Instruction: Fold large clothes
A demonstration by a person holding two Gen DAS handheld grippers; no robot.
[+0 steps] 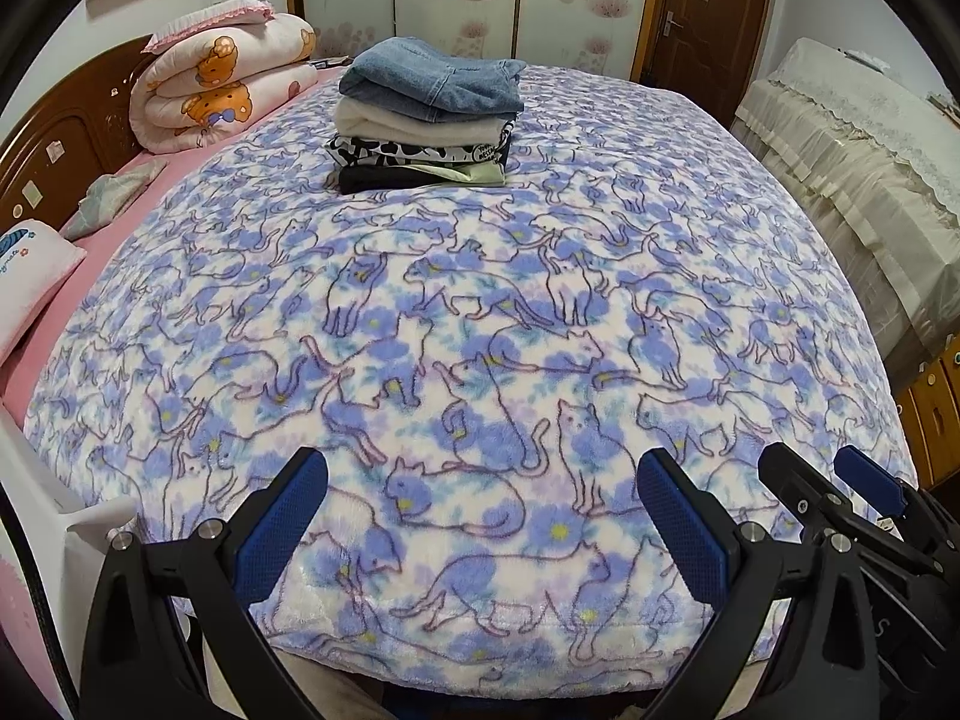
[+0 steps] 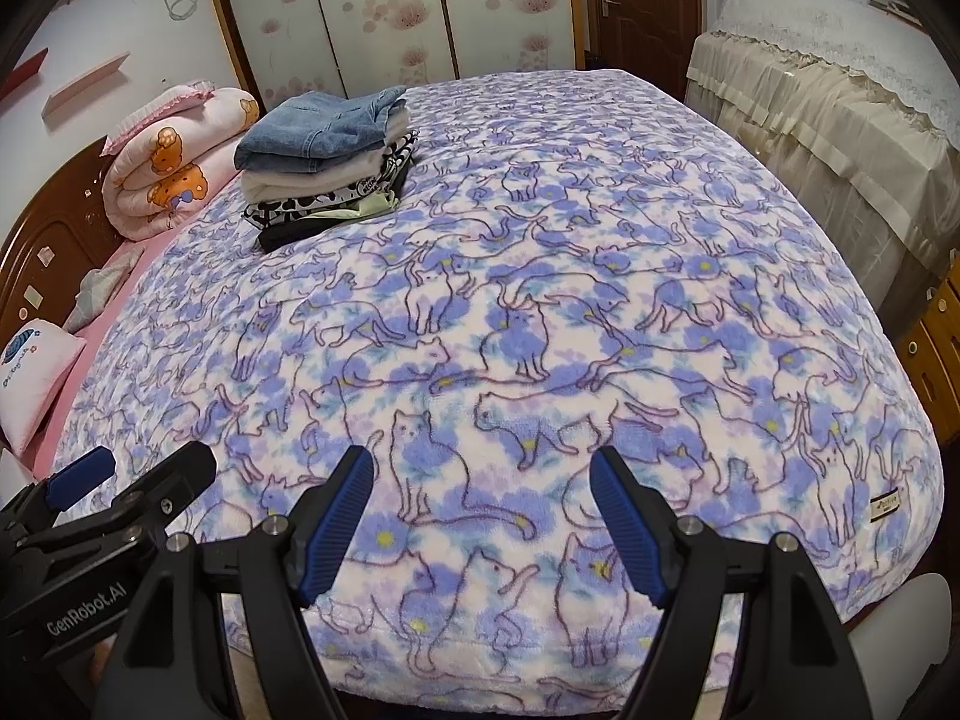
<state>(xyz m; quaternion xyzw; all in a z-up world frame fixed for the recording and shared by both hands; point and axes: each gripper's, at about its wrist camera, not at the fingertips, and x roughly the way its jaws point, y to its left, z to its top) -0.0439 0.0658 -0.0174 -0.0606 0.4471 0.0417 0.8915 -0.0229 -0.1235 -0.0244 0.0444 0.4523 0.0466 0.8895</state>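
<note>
A stack of folded clothes (image 1: 423,120) with blue denim on top sits at the far middle of the bed; it also shows in the right wrist view (image 2: 327,165) at the far left. The bed is covered by a blue-and-white cat-print fleece blanket (image 1: 480,312) (image 2: 540,312). My left gripper (image 1: 483,468) is open and empty over the near edge of the blanket. My right gripper (image 2: 483,468) is open and empty beside it; it shows at the lower right of the left wrist view (image 1: 819,474). The left gripper shows at the lower left of the right wrist view (image 2: 144,468).
A rolled pink bear-print quilt (image 1: 222,75) and a small pillow (image 1: 33,270) lie by the wooden headboard (image 1: 66,132) on the left. A cloth-covered cabinet (image 1: 852,144) stands right of the bed. A wardrobe and a brown door (image 1: 708,12) are behind.
</note>
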